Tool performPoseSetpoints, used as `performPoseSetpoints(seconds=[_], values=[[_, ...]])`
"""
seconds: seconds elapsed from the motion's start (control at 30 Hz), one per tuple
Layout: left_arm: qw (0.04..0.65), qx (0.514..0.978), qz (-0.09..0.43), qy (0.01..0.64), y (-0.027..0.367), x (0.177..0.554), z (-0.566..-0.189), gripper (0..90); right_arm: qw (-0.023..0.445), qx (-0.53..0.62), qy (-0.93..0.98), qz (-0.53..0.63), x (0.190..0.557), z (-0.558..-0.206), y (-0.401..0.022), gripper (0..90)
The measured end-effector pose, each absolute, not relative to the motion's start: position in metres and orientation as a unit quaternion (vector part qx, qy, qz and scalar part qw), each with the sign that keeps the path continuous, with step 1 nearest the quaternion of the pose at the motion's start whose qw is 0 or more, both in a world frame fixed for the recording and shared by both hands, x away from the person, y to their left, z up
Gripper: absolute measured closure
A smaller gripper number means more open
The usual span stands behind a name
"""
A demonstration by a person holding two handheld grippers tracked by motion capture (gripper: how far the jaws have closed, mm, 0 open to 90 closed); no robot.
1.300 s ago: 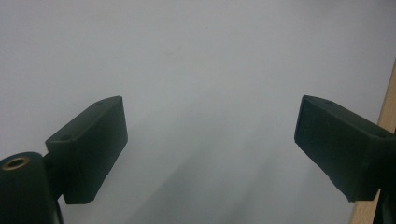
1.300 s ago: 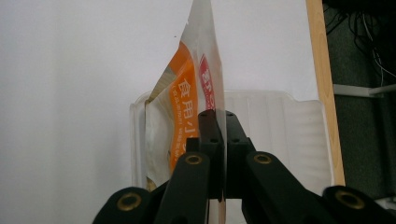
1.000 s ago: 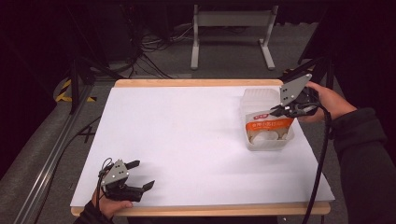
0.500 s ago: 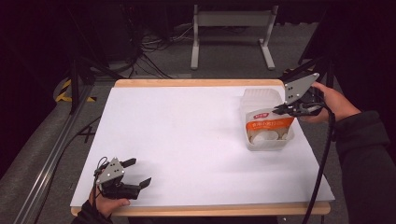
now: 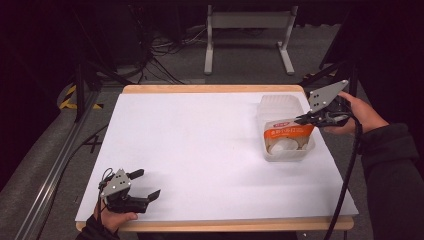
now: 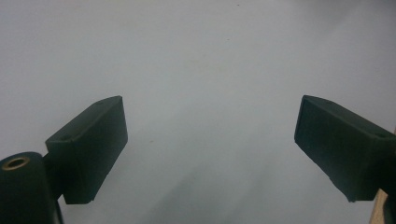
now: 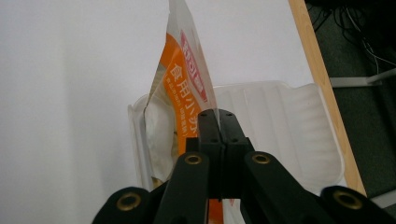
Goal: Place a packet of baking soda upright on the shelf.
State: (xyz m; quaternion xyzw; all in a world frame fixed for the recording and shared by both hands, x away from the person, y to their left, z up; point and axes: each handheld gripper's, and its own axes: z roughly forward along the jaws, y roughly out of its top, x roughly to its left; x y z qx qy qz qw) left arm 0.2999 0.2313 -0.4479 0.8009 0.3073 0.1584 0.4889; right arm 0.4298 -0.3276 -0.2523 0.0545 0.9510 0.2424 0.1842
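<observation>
Left tool: black jaws, grey three-cornered plate on top, brass screw at 8 o'clock in own view. Right tool: black jaws, brass screws, grey plate, black cable trailing toward 6 o'clock. Dark grey sleeve.

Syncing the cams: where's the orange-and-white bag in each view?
High view: orange-and-white bag at right, in the clear tray, pinched by the right claw.
Left gripper view: not in it.
Right gripper view: bag centre, rising from the shut jaws, the tray behind.
Shared landmark: the table's wooden edge.
</observation>
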Motion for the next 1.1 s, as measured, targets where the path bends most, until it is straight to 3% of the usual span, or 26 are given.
performPoseSetpoints(seconds=[1.1], values=[[0.495,0.794,0.165,0.313,0.2386,0.3002,-0.4472,10.4,0.202,0.070,0.946,0.244,0.4272,-0.2495,-0.3286,87.3]])
